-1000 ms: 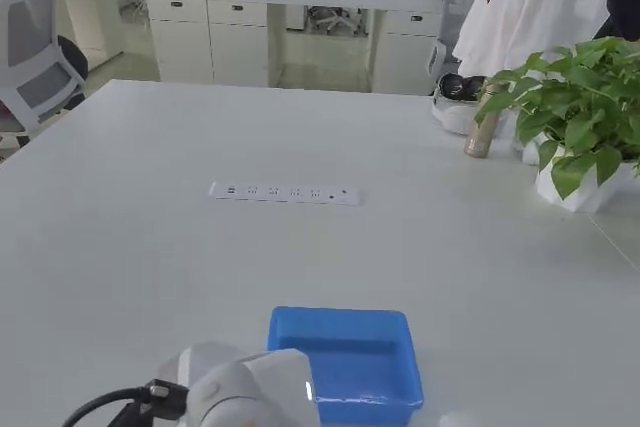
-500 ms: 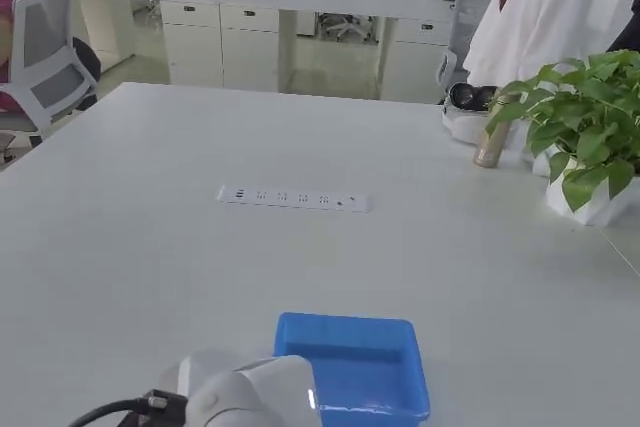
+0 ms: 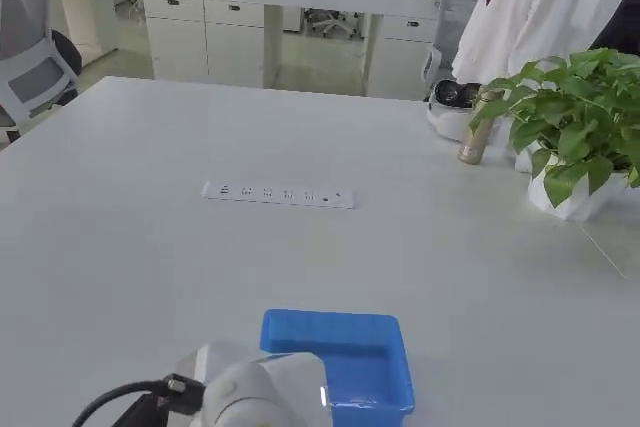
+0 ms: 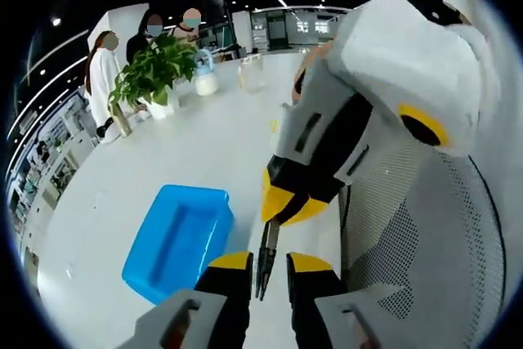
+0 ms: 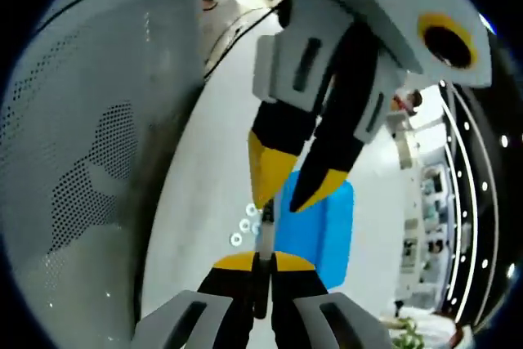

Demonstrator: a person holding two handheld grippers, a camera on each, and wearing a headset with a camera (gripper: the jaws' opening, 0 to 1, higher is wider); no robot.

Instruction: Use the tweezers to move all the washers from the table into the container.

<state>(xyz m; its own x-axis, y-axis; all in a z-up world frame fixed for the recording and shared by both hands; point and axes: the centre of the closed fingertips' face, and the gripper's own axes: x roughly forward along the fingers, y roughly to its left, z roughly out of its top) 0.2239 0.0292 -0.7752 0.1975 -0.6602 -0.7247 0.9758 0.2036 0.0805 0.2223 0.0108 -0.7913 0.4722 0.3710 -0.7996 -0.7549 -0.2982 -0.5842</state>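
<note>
My right gripper [image 5: 260, 271] is shut on the thin metal tweezers [image 5: 264, 243], which point toward the left gripper's yellow-tipped fingers [image 5: 265, 171]. In the left gripper view the tweezers [image 4: 263, 263] lie between my left gripper's [image 4: 268, 266] own pads, which stand narrowly open with a gap on one side. The right gripper's fingertips [image 4: 286, 202] pinch the tweezers' upper end. Several small washers [image 5: 243, 224] lie on the white table beside the blue container [image 5: 323, 230]. The blue container [image 3: 345, 357] sits at the near table edge, with a gripper's white body [image 3: 250, 395] just left of it.
A white power strip [image 3: 277, 194] lies mid-table. A potted plant [image 3: 570, 137] in a white pot, a brass-coloured bottle [image 3: 473, 142] and a headset [image 3: 452, 97] stand at the far right. A grey mesh chair back [image 5: 90, 161] is close by. People [image 4: 102, 71] stand beyond the plant.
The head camera has shifted slightly. The gripper body stays at the bottom edge beside the blue container, and nothing on the table has moved.
</note>
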